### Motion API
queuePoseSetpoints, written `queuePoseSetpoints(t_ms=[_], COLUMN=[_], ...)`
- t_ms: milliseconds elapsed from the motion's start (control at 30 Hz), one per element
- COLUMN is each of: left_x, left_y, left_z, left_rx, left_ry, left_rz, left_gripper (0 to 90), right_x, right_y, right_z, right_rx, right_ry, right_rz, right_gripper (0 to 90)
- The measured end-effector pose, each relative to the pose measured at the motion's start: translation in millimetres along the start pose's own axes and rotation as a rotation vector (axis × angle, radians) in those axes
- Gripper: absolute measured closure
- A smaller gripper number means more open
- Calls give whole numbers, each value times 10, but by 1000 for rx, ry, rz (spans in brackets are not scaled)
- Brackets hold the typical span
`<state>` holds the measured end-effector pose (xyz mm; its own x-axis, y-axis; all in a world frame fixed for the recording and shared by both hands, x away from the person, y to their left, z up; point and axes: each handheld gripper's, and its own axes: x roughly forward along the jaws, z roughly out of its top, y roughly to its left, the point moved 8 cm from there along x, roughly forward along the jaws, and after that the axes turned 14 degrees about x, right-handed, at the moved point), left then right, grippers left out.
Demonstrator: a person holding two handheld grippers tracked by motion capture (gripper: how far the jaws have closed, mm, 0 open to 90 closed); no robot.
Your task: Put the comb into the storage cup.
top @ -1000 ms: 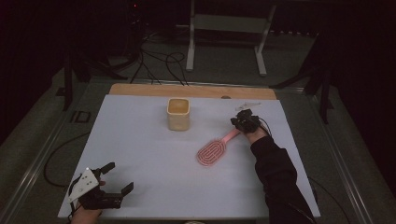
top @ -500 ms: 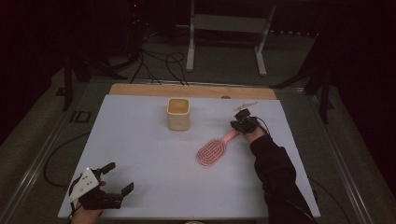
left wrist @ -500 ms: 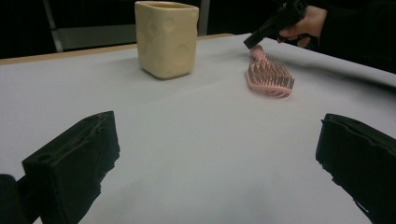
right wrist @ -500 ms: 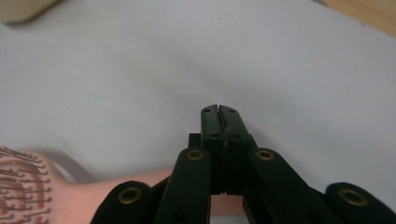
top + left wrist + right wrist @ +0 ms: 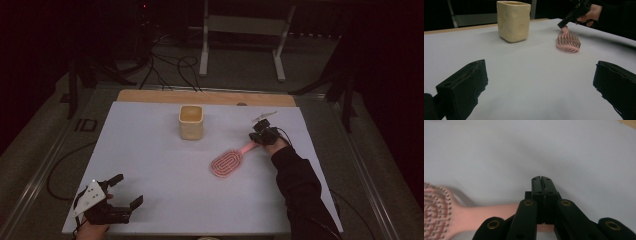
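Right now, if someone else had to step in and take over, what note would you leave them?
Left tongs: open, nothing between them, at the near left corner of the table.
Right tongs: shut, at the handle of the pink hairbrush; whether they grip it I cannot tell.
Brush: right of centre, bristles up. Cream cup: upright, farther back, apart from it.
Done: brush reached. Left: probably lifting and moving it.

On a single bench (image 5: 150, 165) lie one pink hairbrush (image 5: 228, 162) and one cream square cup (image 5: 191, 121). Two black tongs are in use: one left tongs (image 5: 126, 190) and one right tongs (image 5: 256, 136).
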<state>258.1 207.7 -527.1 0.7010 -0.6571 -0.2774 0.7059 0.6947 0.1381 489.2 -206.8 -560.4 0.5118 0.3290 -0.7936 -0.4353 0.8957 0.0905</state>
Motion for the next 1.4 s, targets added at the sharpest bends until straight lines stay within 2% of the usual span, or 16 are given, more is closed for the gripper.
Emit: queuePoseSetpoints(t_ms=[367, 1067, 1400], left_x=[9, 8, 3], left_y=[-3, -3, 7], left_z=[-4, 4, 9], left_rx=[6, 3, 2], left_ry=[6, 6, 7], left_rz=[-1, 3, 4], left_gripper=[3, 4, 3], right_x=[-139, -438, -659], right_y=[-34, -129, -104], right_z=[-183, -598, -876], right_rx=[-19, -54, -60], right_ry=[16, 57, 55], right_rz=[3, -24, -1], right_gripper=[900, 900, 900])
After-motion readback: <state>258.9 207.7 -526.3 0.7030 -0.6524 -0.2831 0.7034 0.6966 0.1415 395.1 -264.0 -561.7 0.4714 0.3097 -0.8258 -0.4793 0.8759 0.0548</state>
